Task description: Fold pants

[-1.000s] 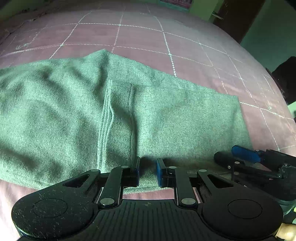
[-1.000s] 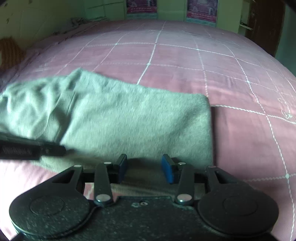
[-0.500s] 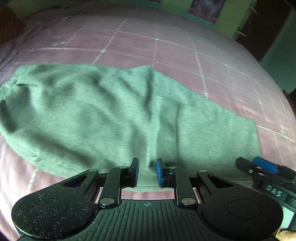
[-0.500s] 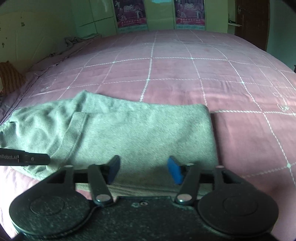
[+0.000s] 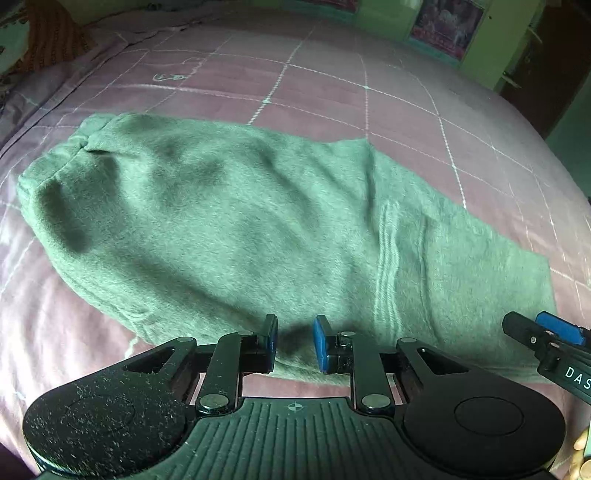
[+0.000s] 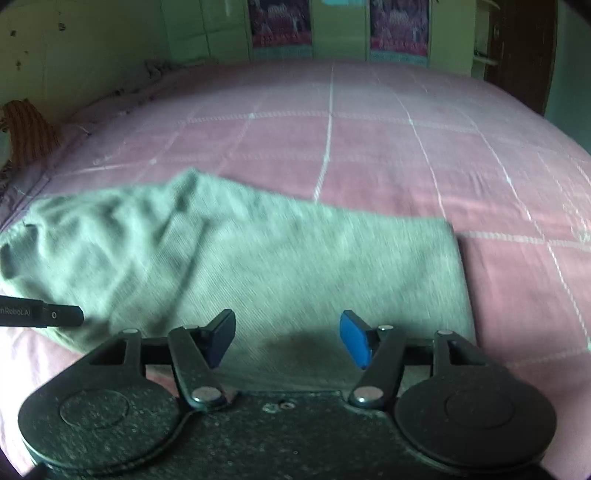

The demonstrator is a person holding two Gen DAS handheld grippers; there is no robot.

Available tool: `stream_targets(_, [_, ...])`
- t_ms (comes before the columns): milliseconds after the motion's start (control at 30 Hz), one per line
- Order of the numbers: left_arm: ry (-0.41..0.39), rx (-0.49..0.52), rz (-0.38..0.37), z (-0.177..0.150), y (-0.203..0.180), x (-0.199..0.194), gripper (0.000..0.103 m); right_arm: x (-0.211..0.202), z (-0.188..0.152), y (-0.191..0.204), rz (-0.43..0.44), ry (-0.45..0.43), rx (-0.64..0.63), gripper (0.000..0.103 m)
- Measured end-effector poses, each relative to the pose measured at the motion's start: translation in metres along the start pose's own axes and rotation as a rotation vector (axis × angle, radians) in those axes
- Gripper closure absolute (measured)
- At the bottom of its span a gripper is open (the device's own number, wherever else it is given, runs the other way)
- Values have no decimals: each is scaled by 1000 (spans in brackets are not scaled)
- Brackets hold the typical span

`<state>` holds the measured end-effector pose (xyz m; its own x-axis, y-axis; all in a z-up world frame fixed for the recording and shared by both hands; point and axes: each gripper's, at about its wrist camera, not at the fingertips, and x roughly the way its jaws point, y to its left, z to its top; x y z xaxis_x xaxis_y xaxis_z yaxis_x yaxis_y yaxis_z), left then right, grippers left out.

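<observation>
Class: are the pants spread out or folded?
Folded: the pants lie doubled on the bed, with a straight fold edge at right and both legs stacked.

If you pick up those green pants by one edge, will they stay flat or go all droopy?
Probably droopy: the green pants lie in soft wrinkles on the bed. The fuzzy knit should grip, not slip. Folded in layers, they may come unfolded when lifted.

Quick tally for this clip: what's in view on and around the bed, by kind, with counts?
Green pants, lying across the bed: 1
Pink checked bedsheet: 1
Handheld grippers: 2, left gripper and right gripper
Wall posters behind the bed: 2, left poster and right poster
Dark door: 1
Total: 7
</observation>
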<state>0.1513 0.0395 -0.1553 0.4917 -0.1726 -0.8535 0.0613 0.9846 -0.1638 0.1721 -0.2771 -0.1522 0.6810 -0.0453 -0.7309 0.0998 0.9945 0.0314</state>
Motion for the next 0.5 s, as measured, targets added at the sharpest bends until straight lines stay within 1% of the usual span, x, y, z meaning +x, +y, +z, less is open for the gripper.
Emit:
stream_targets(100, [4,-27,6,2,14,2,81,4,7,13,31,-5,-3,40])
stream_targets(133, [3,-41,-3,3,19,1,81,7,7,18,41,2,-6,41])
stream_targets(200, [-3,-56,-16,3,24,-4,81,21,8,27,40,51,-33,43])
stream_targets(267, [-24,-53,-2,5,28,-12,81,36,2,33,41,121,-56,41])
stream_targets(300, [-33,-50,11,6,30,-16,80,38,-1,36,29,114,-76,40])
stream_targets(333, [-40,-50,21,7,34,-19,76,38,-3,39,22,107,-90,38])
stream_targets(367, [-44,-54,30,8,38,-21,63,38,-4,40,19,107,-93,36])
stream_targets(400, [-50,-65,44,10,44,-23,54,38,-3,40,20,108,-90,35])
stream_targets(433, [-60,-78,66,11,50,-25,34,39,-3,40,22,110,-88,34])
stream_targets(467, [-77,-92,85,11,56,-28,26,39,-3,40,21,111,-88,34])
stream_targets(500, [-94,-106,101,11,63,-31,26,39,-3,40,21,111,-87,33])
